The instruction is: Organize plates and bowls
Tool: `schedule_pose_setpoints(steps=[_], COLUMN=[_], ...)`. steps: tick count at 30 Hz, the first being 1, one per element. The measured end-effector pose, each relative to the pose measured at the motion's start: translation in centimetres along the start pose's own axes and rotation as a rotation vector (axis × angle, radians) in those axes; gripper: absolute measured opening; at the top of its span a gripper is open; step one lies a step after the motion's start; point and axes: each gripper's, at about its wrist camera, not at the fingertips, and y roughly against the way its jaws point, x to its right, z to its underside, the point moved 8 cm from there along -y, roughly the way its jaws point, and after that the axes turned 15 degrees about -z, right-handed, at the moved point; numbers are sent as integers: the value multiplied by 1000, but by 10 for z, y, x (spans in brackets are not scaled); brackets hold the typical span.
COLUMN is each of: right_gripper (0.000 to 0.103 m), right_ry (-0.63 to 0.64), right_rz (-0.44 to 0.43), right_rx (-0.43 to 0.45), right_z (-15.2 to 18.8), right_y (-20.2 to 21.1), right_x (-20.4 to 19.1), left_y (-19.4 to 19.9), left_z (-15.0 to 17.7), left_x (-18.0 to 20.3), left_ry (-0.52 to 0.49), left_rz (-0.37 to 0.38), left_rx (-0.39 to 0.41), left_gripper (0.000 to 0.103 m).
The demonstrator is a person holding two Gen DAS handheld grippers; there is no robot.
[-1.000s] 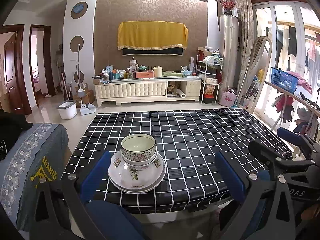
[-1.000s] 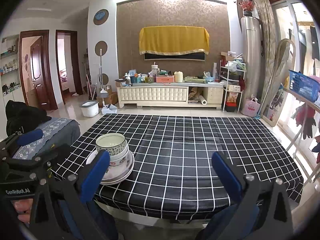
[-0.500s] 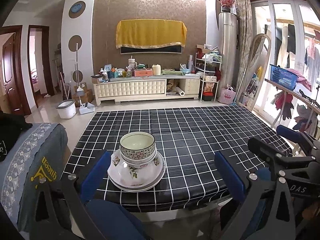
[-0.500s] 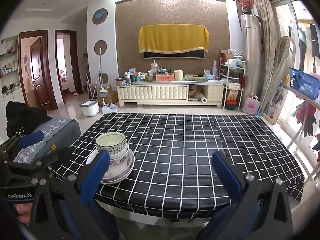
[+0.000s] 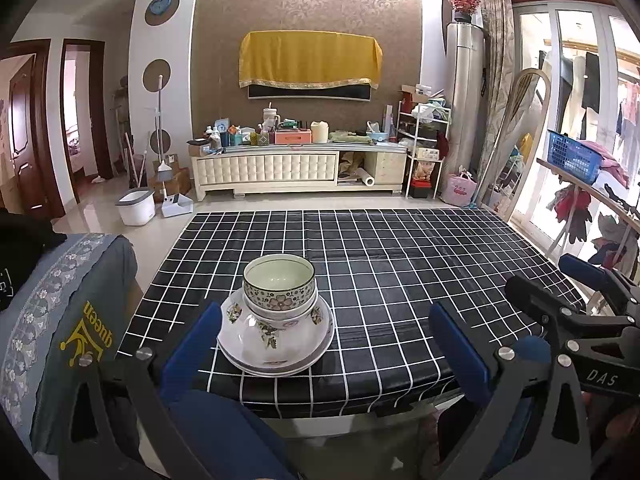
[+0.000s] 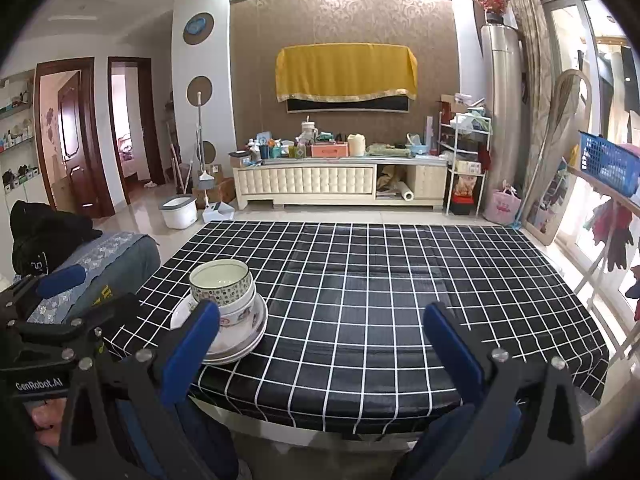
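At the bottom of the left wrist view, the left gripper (image 5: 324, 344) fills the lower frame, its blue fingers (image 5: 192, 350) spread wide with nothing between them. At lower right of that view, part of the right gripper (image 5: 580, 304) shows beside it. In the right wrist view, the right gripper (image 6: 320, 346) is likewise spread wide and empty, and the left gripper (image 6: 48, 304) appears at lower left, with part of a hand (image 6: 40, 420) below it.

Both grippers hang short of the near edge of the table (image 5: 400, 280), which carries a black cloth with a white grid. Just beyond the left gripper's fingers, at lower centre of the left view, stands the stack (image 5: 276, 320): flat plates (image 5: 276, 360) at the bottom, a floral bowl (image 5: 256, 332) on them, and a patterned bowl (image 5: 279, 284) nested upright on top. The stack sits near the table's near edge, toward its left side; in the right view the stack (image 6: 224, 312) lies partly behind the left finger. The remainder of the cloth is bare.

At the left edge, a grey cover (image 5: 68, 320) with yellow lettering drapes over furniture beside the table.

Beyond the table, at frame centre, a cream cabinet (image 5: 296, 168) stands against the back wall, its top crowded with small items. Above it hangs a yellow cloth (image 5: 310, 60). A white bucket (image 5: 136, 206) sits on the floor at left. A blue basket (image 5: 572, 156) shows at right, by the window.
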Motion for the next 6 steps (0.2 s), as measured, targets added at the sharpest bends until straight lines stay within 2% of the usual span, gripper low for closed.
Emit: schedule_pose_setpoints(steps=[6], right_gripper=[103], right_ry=[-6], right_rz=[-3], right_rx=[-5], right_z=[2], right_y=[-2], right_x=[0], left_y=[2], left_z=[1], left_x=[2], left_ry=[-7], left_rz=[-3], left_rx=[0], left_gripper=[102])
